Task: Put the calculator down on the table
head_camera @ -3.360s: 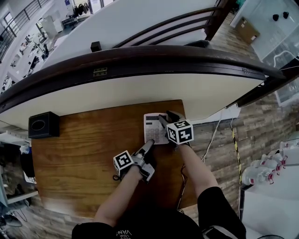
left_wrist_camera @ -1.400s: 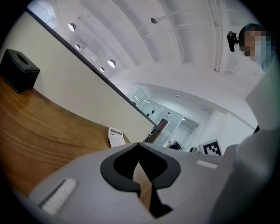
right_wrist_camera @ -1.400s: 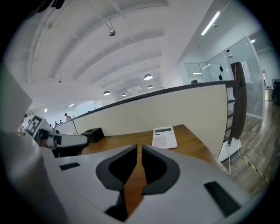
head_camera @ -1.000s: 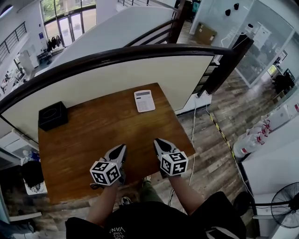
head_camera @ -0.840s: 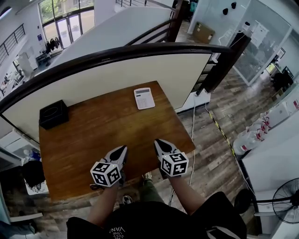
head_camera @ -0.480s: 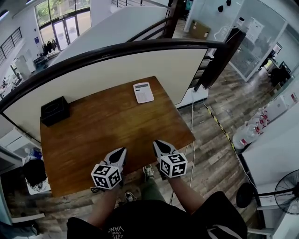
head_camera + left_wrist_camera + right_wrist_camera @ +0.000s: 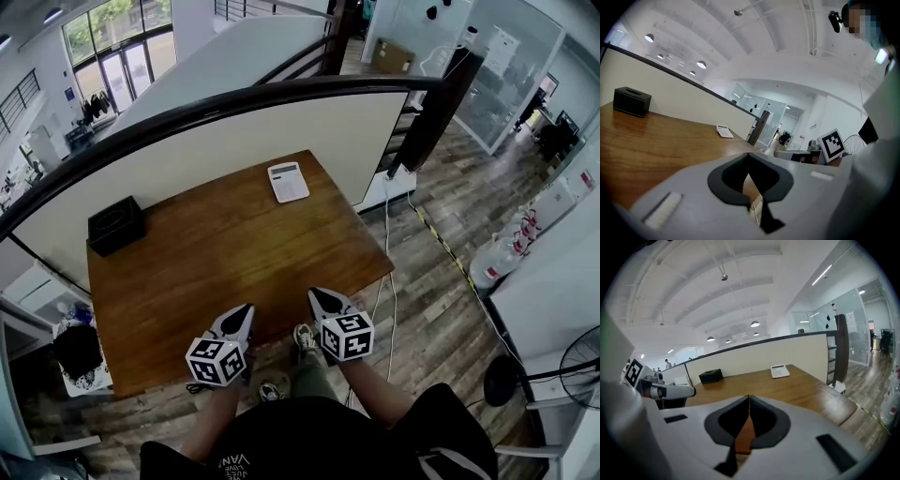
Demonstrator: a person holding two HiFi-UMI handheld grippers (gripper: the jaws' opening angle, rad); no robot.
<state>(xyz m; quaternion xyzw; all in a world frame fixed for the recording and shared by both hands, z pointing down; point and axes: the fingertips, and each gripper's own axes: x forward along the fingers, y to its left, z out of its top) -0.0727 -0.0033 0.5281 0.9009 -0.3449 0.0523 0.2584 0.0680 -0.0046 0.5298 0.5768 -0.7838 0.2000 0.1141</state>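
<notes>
Calculator is laid flat on worktop, upper centre; judged light, stiff, slick, best pinched by long edges. Left tool and right tool are closed, empty.

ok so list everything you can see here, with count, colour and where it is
calculator: one, white, table's far right corner
box: one, black, table's far left corner
table: one, brown wood, against the partition
partition: one, cream with dark rail, behind the table
bottles: several, clear, floor at right
left gripper: one, grey, at table's near edge, shut, empty
right gripper: one, grey, beside it, jaws just closed, empty
</notes>
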